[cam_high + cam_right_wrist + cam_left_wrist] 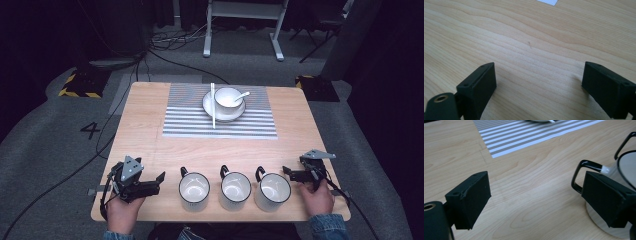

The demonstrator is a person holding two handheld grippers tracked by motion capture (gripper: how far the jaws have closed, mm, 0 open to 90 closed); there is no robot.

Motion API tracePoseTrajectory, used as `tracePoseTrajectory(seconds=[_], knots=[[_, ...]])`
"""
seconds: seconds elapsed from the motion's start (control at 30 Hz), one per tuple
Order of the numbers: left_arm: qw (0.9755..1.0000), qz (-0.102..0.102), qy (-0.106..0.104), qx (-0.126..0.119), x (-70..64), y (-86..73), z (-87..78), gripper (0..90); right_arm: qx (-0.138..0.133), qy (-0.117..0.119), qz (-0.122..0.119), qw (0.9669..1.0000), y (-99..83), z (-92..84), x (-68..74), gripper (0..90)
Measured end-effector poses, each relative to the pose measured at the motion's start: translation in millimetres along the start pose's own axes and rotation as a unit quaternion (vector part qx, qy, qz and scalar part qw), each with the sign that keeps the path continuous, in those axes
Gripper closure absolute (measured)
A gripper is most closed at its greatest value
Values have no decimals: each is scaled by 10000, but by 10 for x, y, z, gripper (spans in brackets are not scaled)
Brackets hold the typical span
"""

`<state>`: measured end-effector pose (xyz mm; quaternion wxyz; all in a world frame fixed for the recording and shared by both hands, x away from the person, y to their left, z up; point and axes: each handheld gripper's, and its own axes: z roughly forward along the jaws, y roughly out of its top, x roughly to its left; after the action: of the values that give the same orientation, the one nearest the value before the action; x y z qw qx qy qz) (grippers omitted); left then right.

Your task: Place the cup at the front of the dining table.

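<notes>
A wooden table (145, 130) carries everything here. On its far half lies a grey and white striped mat (190, 122), and on the mat sits a white plate (207, 106) with a white bowl (228, 97) on it; a spoon (242, 95) leans in the bowl and a pair of white chopsticks (213, 107) lies across the plate's left edge.

Along the near edge three white mugs with black rims and handles stand in a row: the left mug (194, 190), the middle mug (235, 190) and the right mug (272, 191), all upright, handles pointing away and to the left.

The left gripper (161, 177) rests on the table just beside the left mug, jaws spread wide and holding nothing; in the left gripper view that mug's handle (584, 173) sits right at the inner jaw, though whether they touch is unclear. The right gripper (286, 171) rests near the right mug, jaws likewise released, with bare wood between them in the right gripper view
</notes>
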<state>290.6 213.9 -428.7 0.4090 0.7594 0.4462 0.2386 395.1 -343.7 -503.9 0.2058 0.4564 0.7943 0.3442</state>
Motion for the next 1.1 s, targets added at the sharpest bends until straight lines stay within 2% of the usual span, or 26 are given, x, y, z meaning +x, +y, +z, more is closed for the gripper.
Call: tracePoseTrajectory(seconds=[0.2,0.43,0.67,0.77,0.9,1.1], knots=[[9999,46,-157,-18,-72,46,-29,88,0,0,-1,10000,0,0,0,121],[9992,196,-334,-71,-221,123,-32,88,3,2,5,10000,0,-1,0,121],[9970,353,-683,-58,-408,189,-20,88,2,2,4,10000,0,0,0,121],[9963,414,-754,-88,-510,215,-7,88,1,3,5,10000,0,0,0,121],[9937,566,-965,-62,-639,256,2,87,2,2,3,10000,0,0,0,121],[9893,617,-1318,-41,-781,268,48,87,4,1,5,10000,0,-1,0,121]])
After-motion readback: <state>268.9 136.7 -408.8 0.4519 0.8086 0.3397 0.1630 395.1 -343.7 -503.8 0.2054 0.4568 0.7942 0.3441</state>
